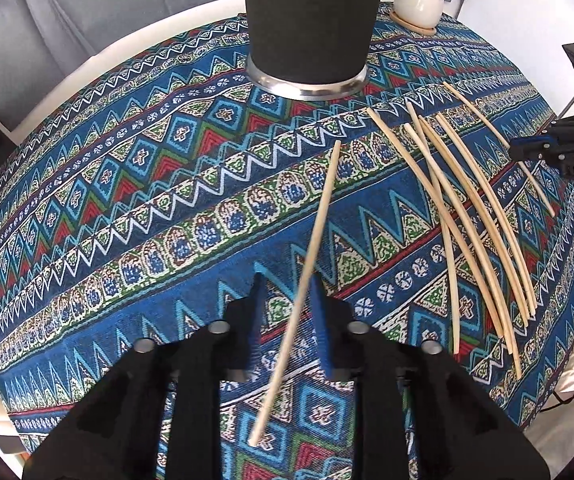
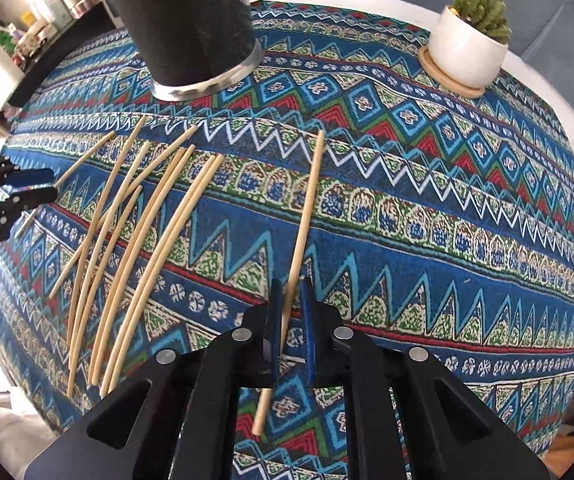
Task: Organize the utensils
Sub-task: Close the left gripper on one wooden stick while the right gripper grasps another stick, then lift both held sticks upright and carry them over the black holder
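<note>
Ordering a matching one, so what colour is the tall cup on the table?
Black cup with a silver base ring, clearest in the right wrist view.

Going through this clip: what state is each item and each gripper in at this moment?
Left gripper: shut on one chopstick.
Right gripper: shut on another chopstick.
Loose chopsticks: lying in a scattered pile on the tablecloth, none held.
Black tumbler: upright on the cloth; its top is out of view.
Potted succulent: upright on its coaster.
</note>
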`<state>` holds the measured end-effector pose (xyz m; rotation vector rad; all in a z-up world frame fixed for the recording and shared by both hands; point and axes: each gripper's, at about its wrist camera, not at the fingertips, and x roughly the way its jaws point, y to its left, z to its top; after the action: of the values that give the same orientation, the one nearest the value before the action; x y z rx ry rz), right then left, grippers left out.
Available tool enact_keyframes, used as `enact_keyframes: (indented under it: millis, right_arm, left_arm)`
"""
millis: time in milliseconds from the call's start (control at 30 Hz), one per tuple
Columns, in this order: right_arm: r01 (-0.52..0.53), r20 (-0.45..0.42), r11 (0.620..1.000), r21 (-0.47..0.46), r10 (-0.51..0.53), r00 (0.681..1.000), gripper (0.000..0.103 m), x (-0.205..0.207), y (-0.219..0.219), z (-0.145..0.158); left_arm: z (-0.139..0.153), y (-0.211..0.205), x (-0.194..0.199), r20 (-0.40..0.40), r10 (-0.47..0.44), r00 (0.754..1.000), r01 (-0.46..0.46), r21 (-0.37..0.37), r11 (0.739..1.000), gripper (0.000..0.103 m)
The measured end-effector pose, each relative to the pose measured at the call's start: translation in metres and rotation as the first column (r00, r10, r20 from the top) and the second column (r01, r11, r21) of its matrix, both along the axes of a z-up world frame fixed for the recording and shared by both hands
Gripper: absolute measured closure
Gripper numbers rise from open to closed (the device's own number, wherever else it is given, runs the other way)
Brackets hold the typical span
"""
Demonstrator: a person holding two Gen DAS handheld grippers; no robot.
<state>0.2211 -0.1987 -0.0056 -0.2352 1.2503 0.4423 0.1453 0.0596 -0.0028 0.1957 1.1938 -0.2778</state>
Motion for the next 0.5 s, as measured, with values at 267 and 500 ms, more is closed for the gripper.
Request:
enact_keyframes:
  millis: [267,500]
  right_arm:
    - [0.036,0.023,0.974,0.223,-0.042,0.999,0.098,-0.021,-0.047,0.009]
    - [0.024,0.127,0.951,0.307,-0.066,0.99,0.098,-0.03,-0.058,0.042]
  left_arm:
    - [0.001,0.028,-0.02,0.029,0.043,0.999,-0.04,-0.096,0.995,0.098]
    - [0.021,0.042,-0.027,0.092,0.09,0.992,-0.078,-0.126,0.989,0.098]
